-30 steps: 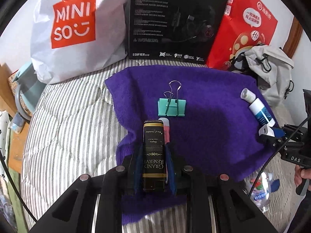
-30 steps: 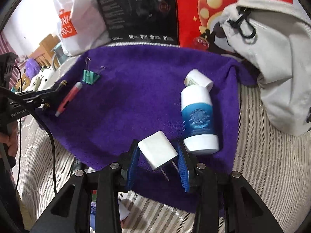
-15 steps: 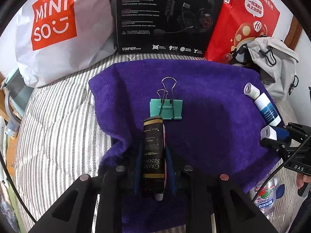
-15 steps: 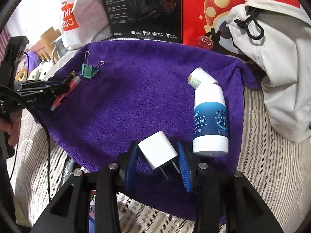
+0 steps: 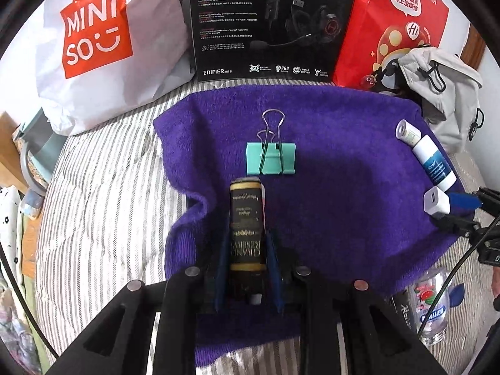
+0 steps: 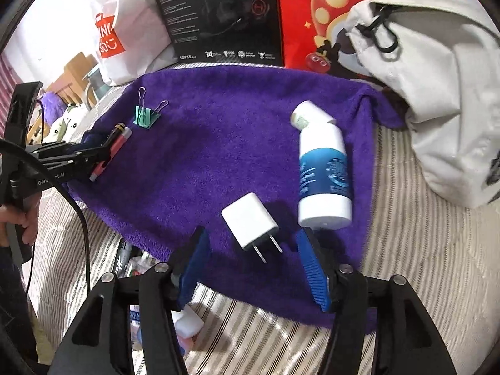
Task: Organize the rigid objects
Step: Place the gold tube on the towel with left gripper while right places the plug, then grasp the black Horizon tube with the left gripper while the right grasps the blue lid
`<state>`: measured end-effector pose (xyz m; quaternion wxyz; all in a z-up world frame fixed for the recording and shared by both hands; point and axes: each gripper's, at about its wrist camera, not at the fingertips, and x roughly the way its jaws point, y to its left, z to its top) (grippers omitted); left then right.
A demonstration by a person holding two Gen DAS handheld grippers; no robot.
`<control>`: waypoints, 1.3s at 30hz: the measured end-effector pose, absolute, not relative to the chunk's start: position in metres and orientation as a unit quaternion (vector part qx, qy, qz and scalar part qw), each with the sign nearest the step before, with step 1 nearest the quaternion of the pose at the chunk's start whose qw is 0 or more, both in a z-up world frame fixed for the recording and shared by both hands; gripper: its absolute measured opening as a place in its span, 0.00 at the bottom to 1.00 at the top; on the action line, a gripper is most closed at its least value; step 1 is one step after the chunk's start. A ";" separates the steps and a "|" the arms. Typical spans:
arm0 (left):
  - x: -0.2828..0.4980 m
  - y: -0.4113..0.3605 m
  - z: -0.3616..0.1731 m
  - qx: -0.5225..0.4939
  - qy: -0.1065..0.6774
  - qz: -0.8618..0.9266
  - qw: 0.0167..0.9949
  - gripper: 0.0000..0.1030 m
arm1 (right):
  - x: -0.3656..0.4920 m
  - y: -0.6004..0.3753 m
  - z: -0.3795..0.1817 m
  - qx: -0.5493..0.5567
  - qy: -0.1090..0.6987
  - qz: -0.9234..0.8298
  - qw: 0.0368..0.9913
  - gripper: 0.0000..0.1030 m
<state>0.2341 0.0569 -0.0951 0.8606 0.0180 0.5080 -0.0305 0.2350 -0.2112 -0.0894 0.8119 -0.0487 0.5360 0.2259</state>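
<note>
Left gripper (image 5: 247,243) clamped on black-and-gold lighter (image 5: 246,218) near purple towel's (image 5: 343,193) left edge, just short of green binder clip (image 5: 270,157); right gripper (image 6: 253,250) spread wide, white charger (image 6: 250,222) lying free between, bare towel mid-field

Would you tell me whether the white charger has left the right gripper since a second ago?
Yes. The white charger now lies free on the purple towel beside the bottle, jaws spread apart.
</note>
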 end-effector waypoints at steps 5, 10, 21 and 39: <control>0.219 0.054 -0.094 0.022 0.513 -0.028 0.858 0.23 | 0.226 -0.225 -0.081 -0.037 0.530 0.220 0.818 0.58; 0.201 0.052 -0.085 0.014 0.503 -0.034 0.864 0.45 | 0.209 -0.236 -0.071 -0.026 0.520 0.222 0.824 0.58; 0.148 0.022 -0.051 0.012 0.467 -0.046 0.883 0.54 | 0.157 -0.266 -0.054 -0.010 0.502 0.200 0.842 0.62; 0.137 -0.050 -0.109 0.021 0.505 -0.087 0.858 0.57 | 0.083 -0.318 -0.056 0.032 0.513 0.170 0.841 0.63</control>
